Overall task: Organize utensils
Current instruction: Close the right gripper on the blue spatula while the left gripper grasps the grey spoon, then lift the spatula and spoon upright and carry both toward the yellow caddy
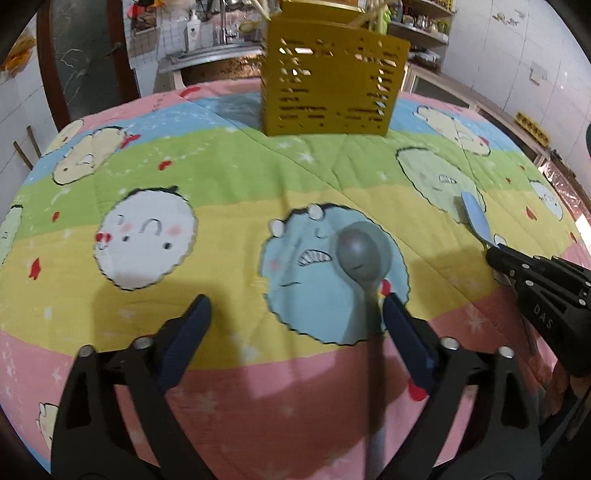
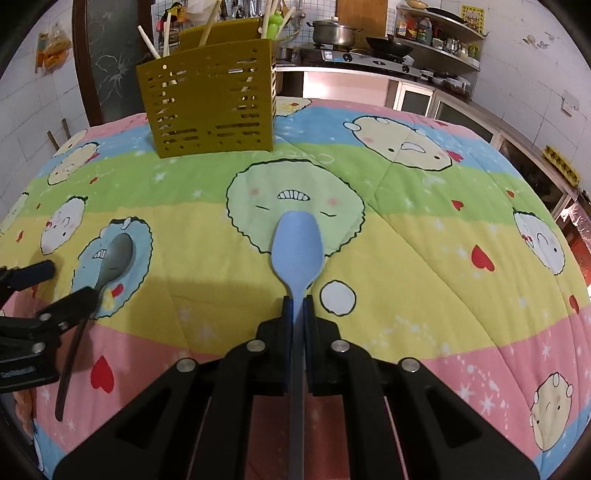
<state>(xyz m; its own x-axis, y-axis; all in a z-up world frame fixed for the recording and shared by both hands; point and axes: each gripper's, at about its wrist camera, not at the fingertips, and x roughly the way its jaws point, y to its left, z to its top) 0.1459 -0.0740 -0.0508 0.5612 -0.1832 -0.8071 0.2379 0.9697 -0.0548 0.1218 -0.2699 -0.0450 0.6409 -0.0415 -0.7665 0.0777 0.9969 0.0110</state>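
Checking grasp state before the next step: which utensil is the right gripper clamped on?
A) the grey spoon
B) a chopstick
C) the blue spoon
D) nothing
C: the right gripper has its jaws closed on the blue spoon handle, while the grey spoon lies on the quilt.

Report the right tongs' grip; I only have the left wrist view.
Observer: The right tongs are shut on the blue spoon, clamping its handle just behind the bowl.
Operator: Check the holder's contents.
Observer: The yellow holder holds pale chopsticks and something green.
Operator: Describe the gray spoon's handle.
Observer: The gray spoon lies flat; its dark handle's end rests free behind the open left tongs.
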